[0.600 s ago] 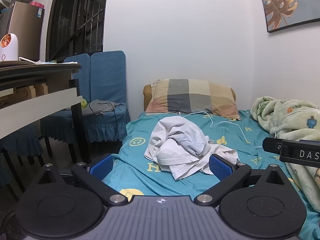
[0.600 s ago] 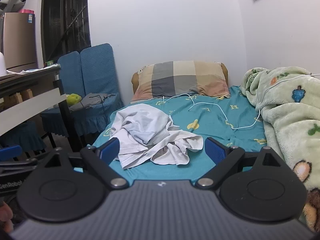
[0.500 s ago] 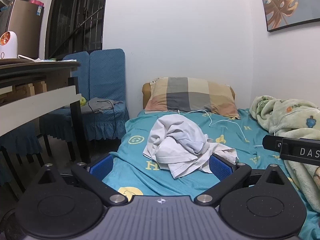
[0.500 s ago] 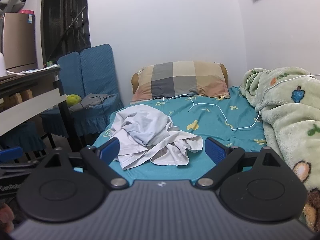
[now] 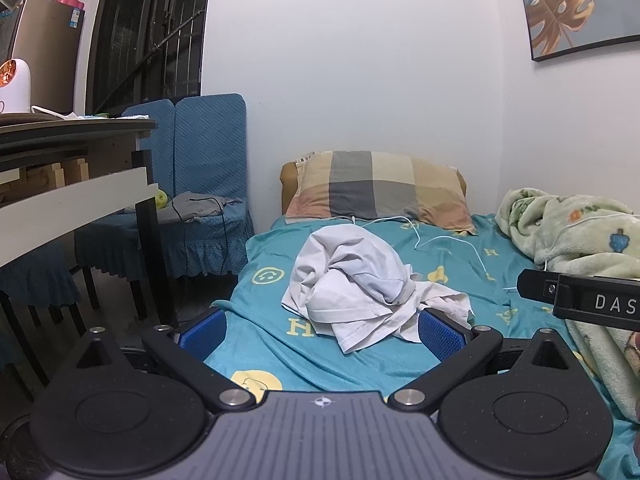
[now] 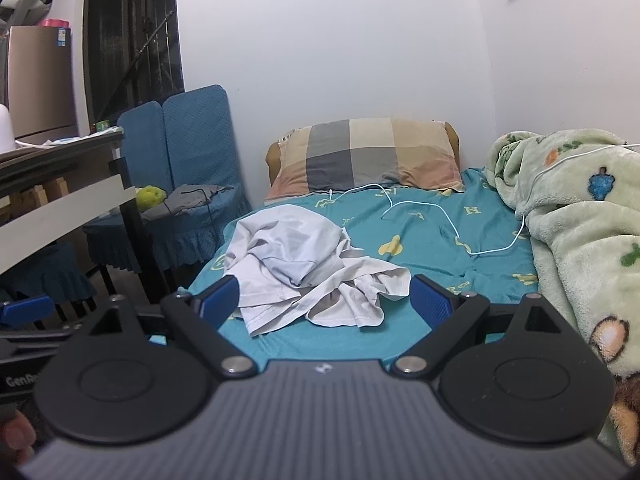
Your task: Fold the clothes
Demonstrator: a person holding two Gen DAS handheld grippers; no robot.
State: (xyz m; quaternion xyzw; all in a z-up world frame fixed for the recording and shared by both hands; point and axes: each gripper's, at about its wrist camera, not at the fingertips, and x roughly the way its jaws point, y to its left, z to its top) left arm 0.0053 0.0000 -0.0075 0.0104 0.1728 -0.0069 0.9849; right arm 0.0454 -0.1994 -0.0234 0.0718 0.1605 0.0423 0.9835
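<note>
Reaching with both wide, empty claws, left claw point(image 5: 322, 330) and right claw point(image 6: 324, 302), should pinch the crumpled white garment's point(image 5: 356, 284) edges on the bed point(image 5: 280, 356), then spread it flat.

Even, cool indoor light is falling on the plain white wall point(image 5: 360, 60) and the teal patterned bedsheet point(image 6: 420, 232), casting only soft shadows. The dark barred window point(image 5: 160, 32) is giving no daylight. Fisheye distortion is bending edges; the near corners are looking blurred and dim.
</note>
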